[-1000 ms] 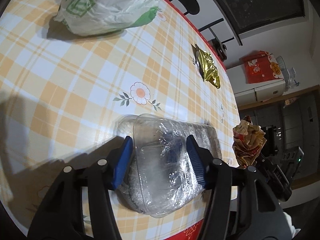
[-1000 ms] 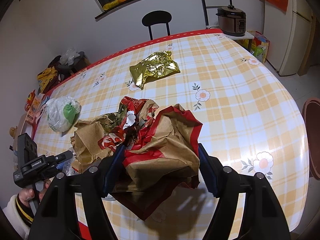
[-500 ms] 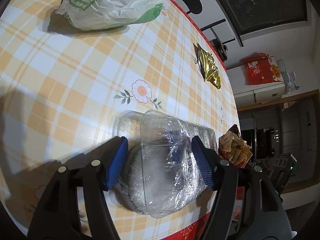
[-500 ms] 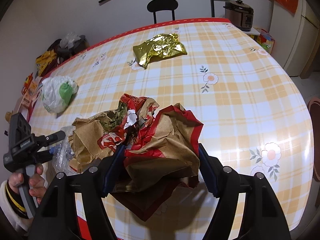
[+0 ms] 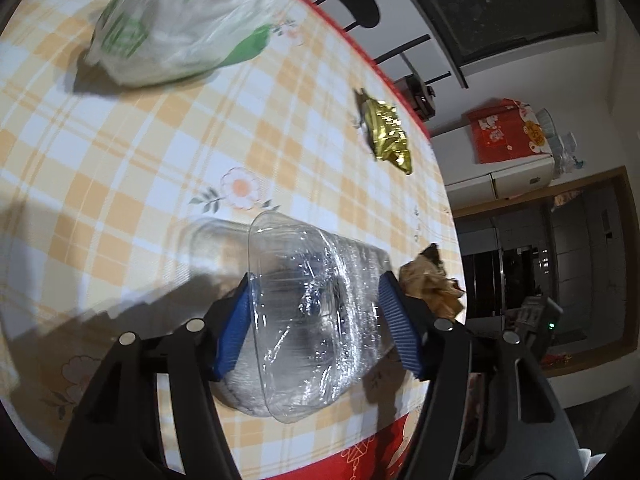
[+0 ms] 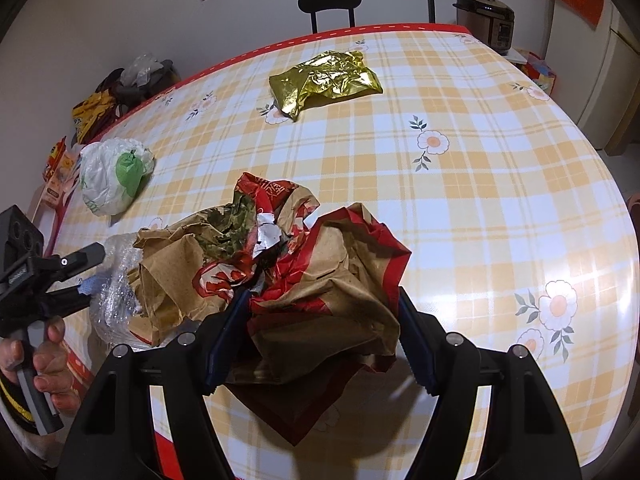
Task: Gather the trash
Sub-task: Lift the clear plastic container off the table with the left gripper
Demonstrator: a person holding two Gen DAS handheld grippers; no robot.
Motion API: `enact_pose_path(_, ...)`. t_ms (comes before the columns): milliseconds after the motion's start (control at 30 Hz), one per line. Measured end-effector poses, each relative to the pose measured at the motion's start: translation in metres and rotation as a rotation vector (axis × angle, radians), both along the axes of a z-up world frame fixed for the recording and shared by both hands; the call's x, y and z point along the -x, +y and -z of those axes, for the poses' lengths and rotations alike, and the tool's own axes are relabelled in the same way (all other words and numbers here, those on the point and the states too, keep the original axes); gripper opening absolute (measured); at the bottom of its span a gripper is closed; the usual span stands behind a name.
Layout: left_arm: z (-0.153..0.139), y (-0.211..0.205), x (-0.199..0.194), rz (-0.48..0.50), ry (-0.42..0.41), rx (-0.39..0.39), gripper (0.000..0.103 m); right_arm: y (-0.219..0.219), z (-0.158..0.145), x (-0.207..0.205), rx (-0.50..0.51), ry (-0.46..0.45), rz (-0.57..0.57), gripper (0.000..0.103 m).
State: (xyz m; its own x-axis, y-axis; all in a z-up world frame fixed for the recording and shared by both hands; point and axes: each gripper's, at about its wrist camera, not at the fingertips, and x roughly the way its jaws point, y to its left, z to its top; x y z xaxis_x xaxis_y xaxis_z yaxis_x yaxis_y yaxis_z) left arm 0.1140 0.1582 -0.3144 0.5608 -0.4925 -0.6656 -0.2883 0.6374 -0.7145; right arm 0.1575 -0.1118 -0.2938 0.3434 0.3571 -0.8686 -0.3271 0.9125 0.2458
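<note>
My left gripper (image 5: 316,312) is shut on a clear plastic container (image 5: 312,320) wrapped in film, held just above the table's near edge. My right gripper (image 6: 320,328) is shut on a crumpled brown and red paper bag (image 6: 320,280), held above the checked tablecloth (image 6: 480,200). The paper bag's edge shows in the left wrist view (image 5: 432,284), to the right of the container. A gold foil wrapper (image 6: 324,80) lies at the far side of the table, also in the left wrist view (image 5: 386,136). A white and green plastic bag (image 6: 114,172) lies at the left, also in the left wrist view (image 5: 180,28).
A black chair (image 6: 330,4) stands behind the far table edge. A rice cooker (image 6: 486,20) sits at the back right. Bags and boxes (image 6: 100,108) pile up beyond the table's left edge. The left gripper and hand (image 6: 36,300) show at the right wrist view's left.
The left gripper has lifted the plastic container slightly and swung, so the view is blurred. The right gripper has carried the paper bag nearer to the container.
</note>
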Motion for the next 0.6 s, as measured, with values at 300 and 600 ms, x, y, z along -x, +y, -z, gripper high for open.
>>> enact_pose_path(300, -0.05, -0.011, 0.007, 0.045, -0.108, -0.11, 0.033, -0.015, -0.02, -0.002, -0.069, -0.044, 0.039, 0.07)
enact_pose_path(600, -0.101, -0.021, 0.015, 0.059, -0.239, -0.091, 0.027, -0.047, -0.05, -0.005, -0.155, -0.109, 0.111, 0.07)
